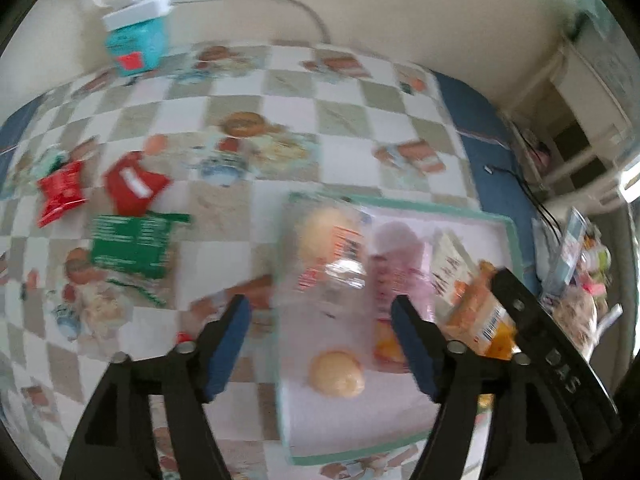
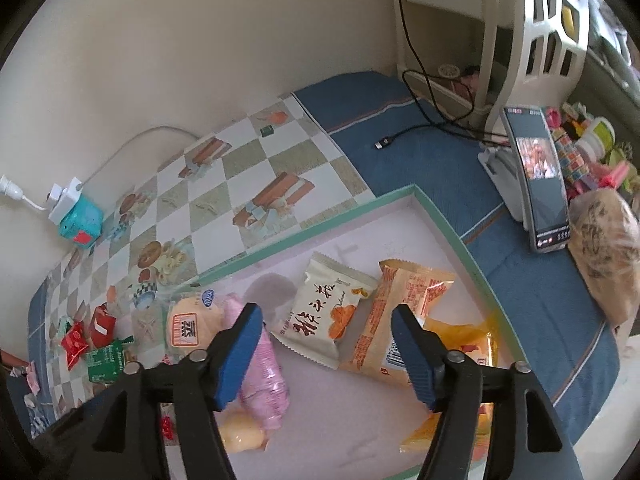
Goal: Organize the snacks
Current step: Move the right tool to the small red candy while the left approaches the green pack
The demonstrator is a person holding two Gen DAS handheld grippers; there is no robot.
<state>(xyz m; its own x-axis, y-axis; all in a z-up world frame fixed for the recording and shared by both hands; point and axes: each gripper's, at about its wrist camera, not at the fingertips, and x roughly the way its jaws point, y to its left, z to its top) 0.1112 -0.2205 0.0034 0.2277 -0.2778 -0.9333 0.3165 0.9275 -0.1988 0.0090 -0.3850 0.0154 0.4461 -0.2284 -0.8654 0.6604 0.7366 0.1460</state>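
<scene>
Snacks lay partly sorted: cream packet [image 2: 320,316], orange packet [image 2: 394,320] and pink packet [image 2: 262,368] sat inside the green-rimmed tray [image 2: 448,220]; red packets [image 1: 62,194] and green packet [image 1: 134,244] waited near the surface's far corner; our left tool [image 1: 320,338] and right tool [image 2: 326,346] hung spread, pinching nothing; we feared snagging the bun wrapper [image 1: 326,248] straddling the tray's rim, tipping it out.

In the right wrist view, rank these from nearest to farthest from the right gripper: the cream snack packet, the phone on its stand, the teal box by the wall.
1. Cream snack packet: in the tray, just ahead of the right gripper.
2. Phone on its stand: far right, on blue cloth.
3. Teal box: far left, against the wall.
</scene>
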